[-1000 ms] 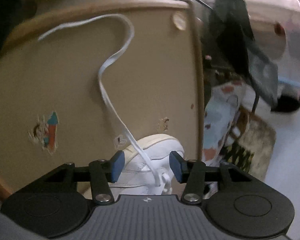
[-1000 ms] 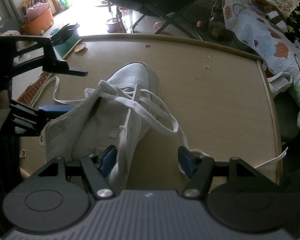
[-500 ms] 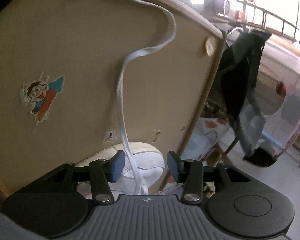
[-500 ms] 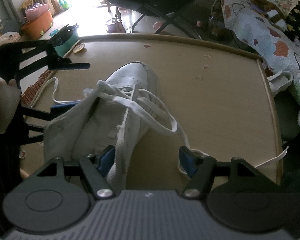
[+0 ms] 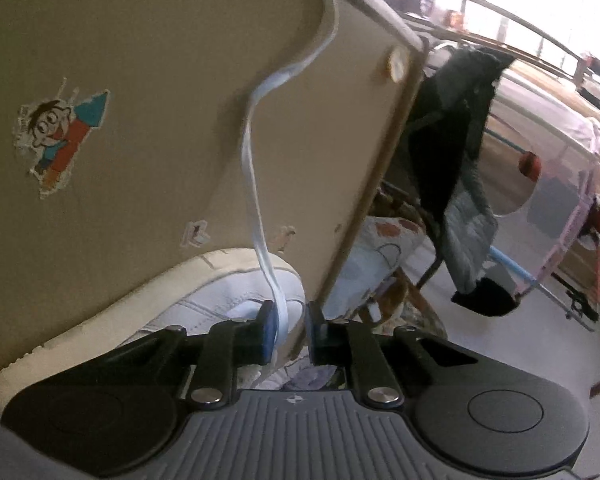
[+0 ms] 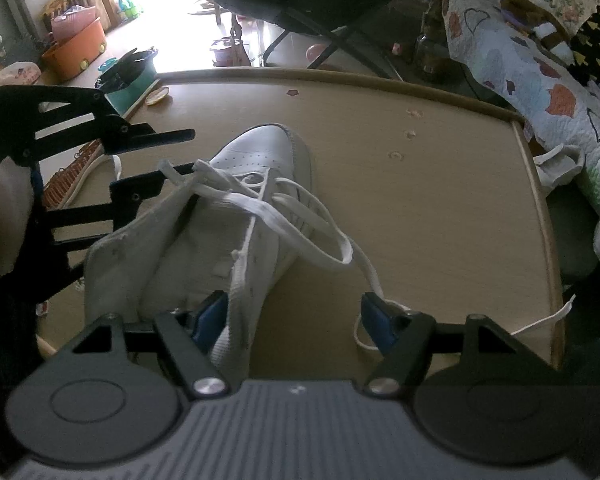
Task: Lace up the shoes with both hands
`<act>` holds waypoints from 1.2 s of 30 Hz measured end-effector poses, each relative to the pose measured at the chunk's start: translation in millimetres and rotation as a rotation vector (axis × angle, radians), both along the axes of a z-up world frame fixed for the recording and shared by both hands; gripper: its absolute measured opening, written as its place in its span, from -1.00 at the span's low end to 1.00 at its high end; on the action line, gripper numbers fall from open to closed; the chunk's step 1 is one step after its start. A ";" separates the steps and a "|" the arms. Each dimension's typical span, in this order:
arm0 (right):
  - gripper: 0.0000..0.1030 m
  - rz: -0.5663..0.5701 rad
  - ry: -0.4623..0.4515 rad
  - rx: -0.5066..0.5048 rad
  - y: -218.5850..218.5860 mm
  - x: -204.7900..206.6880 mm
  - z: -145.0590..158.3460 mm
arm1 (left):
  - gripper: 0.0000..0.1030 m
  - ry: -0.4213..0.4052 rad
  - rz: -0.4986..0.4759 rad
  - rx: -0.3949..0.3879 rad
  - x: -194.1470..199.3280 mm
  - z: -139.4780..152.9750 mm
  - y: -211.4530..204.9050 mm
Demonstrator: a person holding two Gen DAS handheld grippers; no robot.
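The shoe (image 6: 260, 184) looks like smooth white leather with a matt cloth lining; its flat lace (image 5: 252, 184) is woven fabric. The surface (image 6: 440, 208) is matt wood-look laminate, scuffed, carrying a worn paper sticker (image 5: 60, 136). A quilted cloth blanket (image 6: 540, 92) lies beside it

Your left gripper (image 5: 291, 330) has rolled and swung across the table (image 5: 148, 80), so the rocket sticker (image 5: 60, 136) now sits high at the left of its view and the bright room fills the right. Its jaws, wide apart before, are closing around the white lace (image 5: 256, 200), which runs between the blue pads; the right pad is not yet on it. From the right wrist, that gripper now reaches further in beside the shoe (image 6: 260, 168). Your right gripper's (image 6: 296, 316) jaws are opening slightly.
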State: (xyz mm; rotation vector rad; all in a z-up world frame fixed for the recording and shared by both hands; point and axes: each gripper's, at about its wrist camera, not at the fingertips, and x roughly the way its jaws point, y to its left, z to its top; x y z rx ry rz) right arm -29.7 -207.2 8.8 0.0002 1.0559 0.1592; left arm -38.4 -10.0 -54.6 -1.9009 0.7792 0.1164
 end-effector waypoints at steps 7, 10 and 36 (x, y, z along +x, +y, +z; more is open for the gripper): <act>0.42 0.003 -0.004 -0.004 0.3 -0.7 0.1 | -0.77 -0.037 -0.027 0.112 -10.2 5.5 -7.9; 0.43 0.003 -0.005 -0.004 -0.1 -0.9 -0.1 | -0.91 -0.038 -0.055 0.156 -7.7 5.6 -6.5; 0.45 0.012 -0.010 -0.023 -0.9 -1.5 0.5 | -0.98 -0.142 -0.482 0.787 48.7 46.2 14.2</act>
